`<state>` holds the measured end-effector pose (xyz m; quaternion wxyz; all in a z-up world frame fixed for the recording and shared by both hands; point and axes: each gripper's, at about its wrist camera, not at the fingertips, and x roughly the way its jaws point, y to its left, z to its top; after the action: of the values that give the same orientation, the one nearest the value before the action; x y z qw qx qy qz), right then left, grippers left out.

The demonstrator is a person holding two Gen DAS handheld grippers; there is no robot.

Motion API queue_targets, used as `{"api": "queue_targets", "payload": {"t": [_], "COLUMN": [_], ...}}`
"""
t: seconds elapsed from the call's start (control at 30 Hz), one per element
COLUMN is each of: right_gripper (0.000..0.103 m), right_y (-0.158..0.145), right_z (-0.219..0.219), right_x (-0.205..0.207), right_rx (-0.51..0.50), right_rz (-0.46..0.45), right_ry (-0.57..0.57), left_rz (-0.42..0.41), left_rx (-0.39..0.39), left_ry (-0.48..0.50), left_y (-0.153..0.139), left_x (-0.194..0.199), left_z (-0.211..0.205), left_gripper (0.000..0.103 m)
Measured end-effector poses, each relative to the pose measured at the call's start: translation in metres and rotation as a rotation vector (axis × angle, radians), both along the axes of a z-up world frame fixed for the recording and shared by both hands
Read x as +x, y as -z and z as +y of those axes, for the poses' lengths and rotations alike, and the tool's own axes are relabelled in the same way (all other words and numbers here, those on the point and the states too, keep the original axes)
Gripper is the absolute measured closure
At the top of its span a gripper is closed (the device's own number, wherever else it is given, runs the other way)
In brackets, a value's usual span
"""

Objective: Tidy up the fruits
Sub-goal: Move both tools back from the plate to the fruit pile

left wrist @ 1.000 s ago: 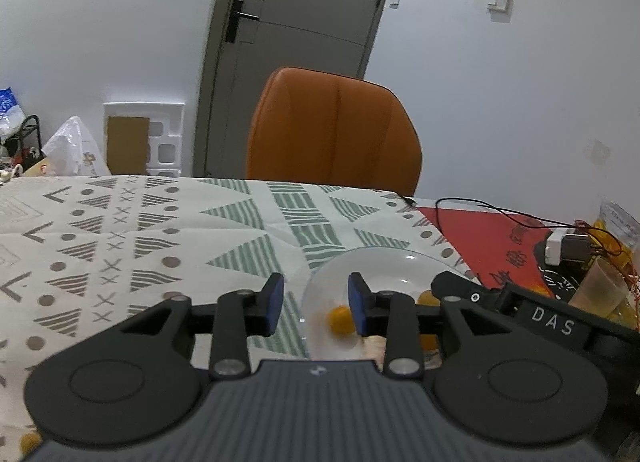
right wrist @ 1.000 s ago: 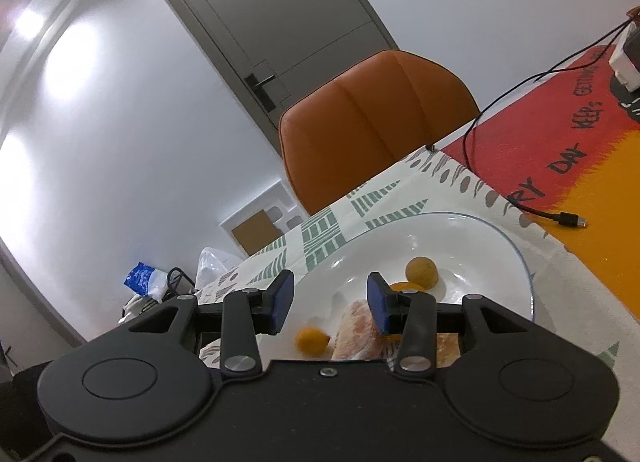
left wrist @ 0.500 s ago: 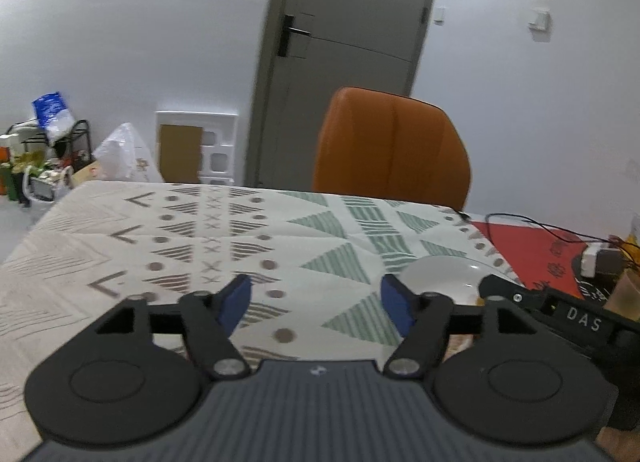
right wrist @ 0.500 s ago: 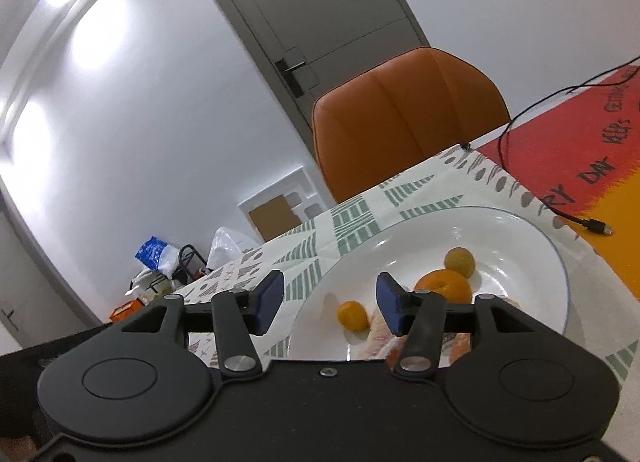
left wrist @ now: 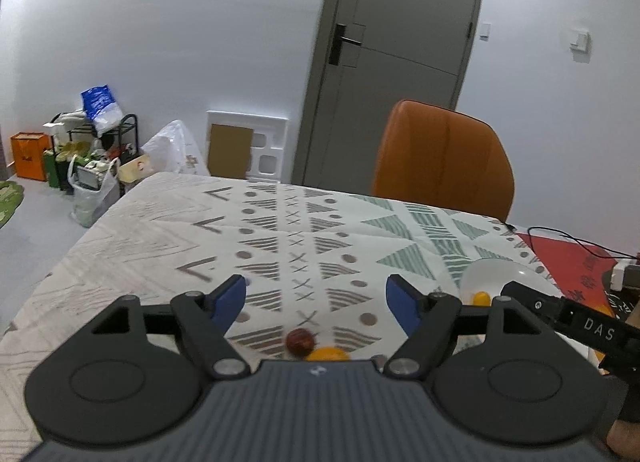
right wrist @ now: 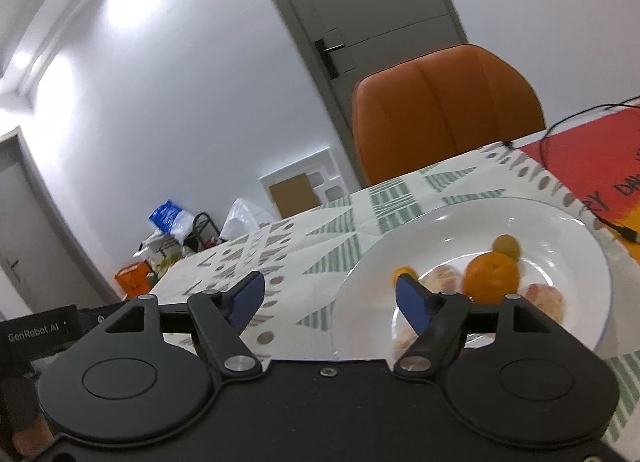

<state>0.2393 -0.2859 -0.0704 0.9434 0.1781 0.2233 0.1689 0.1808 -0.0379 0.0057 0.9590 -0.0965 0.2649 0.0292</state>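
Left wrist: left hand-held gripper (left wrist: pixel 316 300) spread w/ red fruit (left wrist: pixel 299 340) below; right hand-held gripper (right wrist: pixel 330 300) spread by plate (right wrist: pixel 560 217).

The left gripper's body hides most of a yellow fruit (left wrist: pixel 325 354); the plate's (right wrist: pixel 472 205) fruits are motion-blurred.

You worked in a lived-in home, most likely a dining area. The table (left wrist: pixel 168 229) carried a patterned tablecloth, with an orange upholstered chair (left wrist: pixel 444 161) drawn up at its far edge. A grey interior door (left wrist: pixel 400 53) with a lever handle stood behind it. Shopping bags (left wrist: pixel 90 189) and a cluttered rack (left wrist: pixel 120 129) sat on the floor by the wall. A white plate (right wrist: pixel 580 238) held fruit.
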Motion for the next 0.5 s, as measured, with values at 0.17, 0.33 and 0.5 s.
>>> {"api": "queue_targets", "payload": {"t": [0.17,0.33,0.5], "right_gripper": [0.030,0.030,0.030], "right_y": [0.006,0.010,0.014], "right_z": [0.016,0.038,0.056], "right_x": [0.000,-0.004,-0.009], "right_rx": [-0.021,-0.057,-0.088], "right_rz": [0.023,0.031,0.034], "right_ry": [-0.055,-0.115,-0.169], "left_rz": [-0.006,0.003,0.018], "left_rx": [-0.035,-0.077,-0.112], "left_ry": [-0.039,-0.076,-0.093], "left_y": [0.006,0.019,0.032], "left_x": [-0.014,-0.026,-0.033], "left_z": [0.018,0.035,0.049], "left_gripper": [0.027,0.027,0.027]}}
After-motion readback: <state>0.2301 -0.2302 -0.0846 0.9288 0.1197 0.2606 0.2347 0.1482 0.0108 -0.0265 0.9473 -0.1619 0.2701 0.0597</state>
